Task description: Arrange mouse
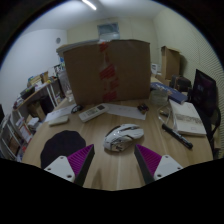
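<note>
Between the open jaws, mouse (123, 137) on bare desk (110, 165).

A large cardboard box (109, 70) is seen standing upright at the back of the wooden worktop (115, 165), with a white remote (92, 113) lying just in front of it. A dark round mat (62, 147) is laid flat on the worktop's near side, and an open notebook (187, 119) with a black pen (178, 136) beside it is placed opposite. Shelves (22, 118) crowded with items are seen beyond the worktop's edge.
</note>
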### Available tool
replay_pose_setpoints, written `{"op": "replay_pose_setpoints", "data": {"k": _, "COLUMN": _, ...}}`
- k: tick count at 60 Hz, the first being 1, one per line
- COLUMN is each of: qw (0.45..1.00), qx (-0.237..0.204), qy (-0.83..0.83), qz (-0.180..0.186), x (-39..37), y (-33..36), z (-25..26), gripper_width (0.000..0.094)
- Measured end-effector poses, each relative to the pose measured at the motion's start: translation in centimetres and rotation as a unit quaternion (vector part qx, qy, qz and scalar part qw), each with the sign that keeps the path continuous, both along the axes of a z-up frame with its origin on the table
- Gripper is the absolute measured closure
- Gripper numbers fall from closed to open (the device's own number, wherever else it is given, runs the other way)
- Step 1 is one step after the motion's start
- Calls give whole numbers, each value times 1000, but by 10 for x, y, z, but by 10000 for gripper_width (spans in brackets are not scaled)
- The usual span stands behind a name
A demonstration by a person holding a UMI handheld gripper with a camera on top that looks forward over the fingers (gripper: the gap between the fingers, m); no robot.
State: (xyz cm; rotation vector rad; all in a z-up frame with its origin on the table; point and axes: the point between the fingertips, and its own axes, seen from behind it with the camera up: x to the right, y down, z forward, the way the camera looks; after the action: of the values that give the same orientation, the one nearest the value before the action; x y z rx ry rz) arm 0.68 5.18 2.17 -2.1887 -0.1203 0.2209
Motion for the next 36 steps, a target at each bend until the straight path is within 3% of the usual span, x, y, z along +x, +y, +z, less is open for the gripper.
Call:
{"op": "replay_pose_setpoints", "data": {"k": 8, "qw": 999, "qx": -25, "qy": -14, "qz": -30, "x": -9, "y": 24, "z": -35, "gripper_width": 75}}
{"op": "replay_pose_setpoints", "data": {"k": 17, "qw": 997, "qx": 3, "qy": -43, "qz": -60, "x": -9, "y": 60, "z": -35, "gripper_width": 84}}
{"op": "replay_pose_setpoints", "data": {"k": 29, "qw": 996, "qx": 5, "qy": -46, "qz": -77, "x": -10, "y": 103, "z": -36, "gripper_width": 113}}
{"op": "replay_pose_setpoints", "data": {"k": 34, "qw": 995, "qx": 3, "qy": -47, "qz": -86, "x": -6, "y": 111, "z": -37, "gripper_width": 203}}
{"op": "replay_pose_setpoints", "data": {"k": 36, "qw": 995, "qx": 2, "qy": -47, "qz": -93, "x": -3, "y": 112, "z": -37, "gripper_width": 322}}
